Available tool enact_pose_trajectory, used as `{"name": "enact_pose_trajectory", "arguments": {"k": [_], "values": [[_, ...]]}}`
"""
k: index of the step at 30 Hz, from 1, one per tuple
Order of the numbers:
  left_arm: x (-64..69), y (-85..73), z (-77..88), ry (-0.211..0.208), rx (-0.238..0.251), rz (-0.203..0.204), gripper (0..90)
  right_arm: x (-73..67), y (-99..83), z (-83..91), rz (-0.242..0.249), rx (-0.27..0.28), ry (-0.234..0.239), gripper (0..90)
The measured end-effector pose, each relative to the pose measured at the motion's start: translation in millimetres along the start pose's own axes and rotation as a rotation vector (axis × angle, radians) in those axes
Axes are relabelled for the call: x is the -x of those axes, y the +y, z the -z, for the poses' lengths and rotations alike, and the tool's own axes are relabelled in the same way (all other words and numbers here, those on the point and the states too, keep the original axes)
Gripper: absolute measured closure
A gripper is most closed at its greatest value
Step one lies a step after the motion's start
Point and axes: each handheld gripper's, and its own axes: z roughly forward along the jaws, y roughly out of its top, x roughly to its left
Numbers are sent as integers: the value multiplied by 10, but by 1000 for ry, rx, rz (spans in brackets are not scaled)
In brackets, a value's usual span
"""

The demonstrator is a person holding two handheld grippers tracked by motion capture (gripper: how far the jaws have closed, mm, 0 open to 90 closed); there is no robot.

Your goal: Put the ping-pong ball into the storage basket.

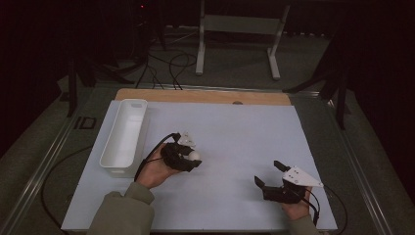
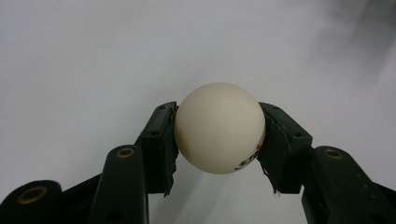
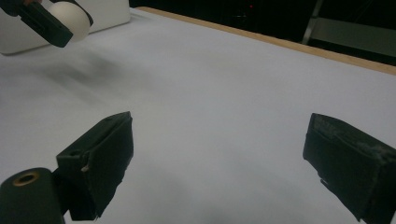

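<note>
A white ping-pong ball (image 2: 219,127) with a small printed mark low on its side sits between the jaws of my left gripper (image 2: 218,140), and both pads press on it. In the high view that gripper (image 1: 192,159) hovers over the middle-left of the white board with the ball (image 1: 195,155) at its tip. My right gripper (image 1: 269,173) rests near the front right of the board, jaws wide apart with nothing between them. In the right gripper view its own black jaws frame bare board, and the ball (image 3: 70,21) shows far off at top left.
A long white bin (image 1: 125,137) stands along the left side of the white board (image 1: 235,132), close to my left hand. A wooden strip (image 1: 205,96) runs along the board's far edge. Cables and a metal stand lie on the dark floor beyond.
</note>
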Motion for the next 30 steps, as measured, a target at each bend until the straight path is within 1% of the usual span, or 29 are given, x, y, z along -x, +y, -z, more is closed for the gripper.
{"name": "enact_pose_trajectory", "arguments": {"k": [7,19,30], "values": [[7,8,17,1,4,2,512,0,0,0,0,0,0,83],[3,25,64,9,4,-8,513,-1,-1,-2,0,0,1,83],[-5,26,90,15,9,0,513,-2,-1,-4,0,-1,1,83]]}}
